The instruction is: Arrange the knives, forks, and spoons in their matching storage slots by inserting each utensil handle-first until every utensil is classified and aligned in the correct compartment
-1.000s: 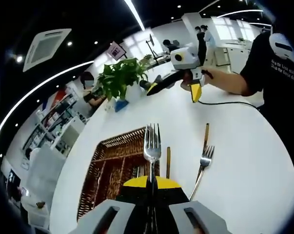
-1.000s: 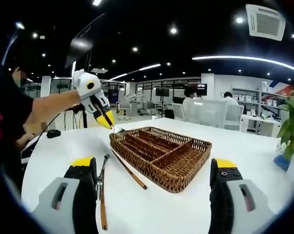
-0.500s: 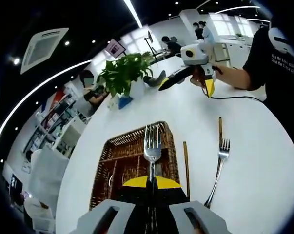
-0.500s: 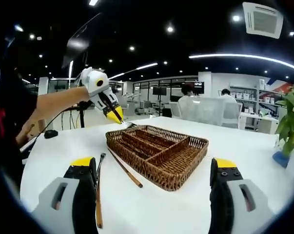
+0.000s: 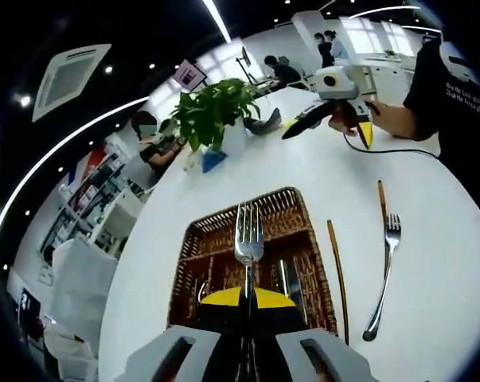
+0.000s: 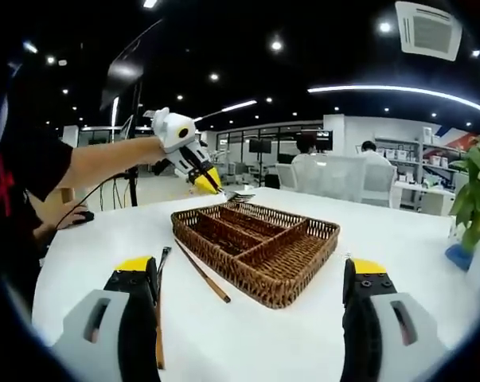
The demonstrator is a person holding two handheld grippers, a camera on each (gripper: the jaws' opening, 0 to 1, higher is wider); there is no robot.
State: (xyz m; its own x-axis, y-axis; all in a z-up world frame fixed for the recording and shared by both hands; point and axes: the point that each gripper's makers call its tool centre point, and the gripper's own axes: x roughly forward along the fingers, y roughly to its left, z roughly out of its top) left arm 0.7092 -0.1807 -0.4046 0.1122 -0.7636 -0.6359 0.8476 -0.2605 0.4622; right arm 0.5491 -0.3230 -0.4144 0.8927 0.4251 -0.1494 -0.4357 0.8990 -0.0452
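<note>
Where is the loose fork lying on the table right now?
In the left gripper view, the loose fork lies on the white table, right of the wicker tray, just beyond a wooden chopstick.

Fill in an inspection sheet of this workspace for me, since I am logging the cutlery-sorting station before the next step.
Surface: white table, bare around the basket.
Job's things: wicker basket with dividers; a fork held tines forward above it; a second fork and a wooden stick lying beside the basket; some utensils already inside, types unclear.
Clutter: potted plant on the table's far side.
Grippers: left gripper shut on the fork; right gripper open and holding nothing.
Cables: a black cable trailing from the right gripper.
Surroundings: open office with desks, seated people and ceiling lights.
</note>
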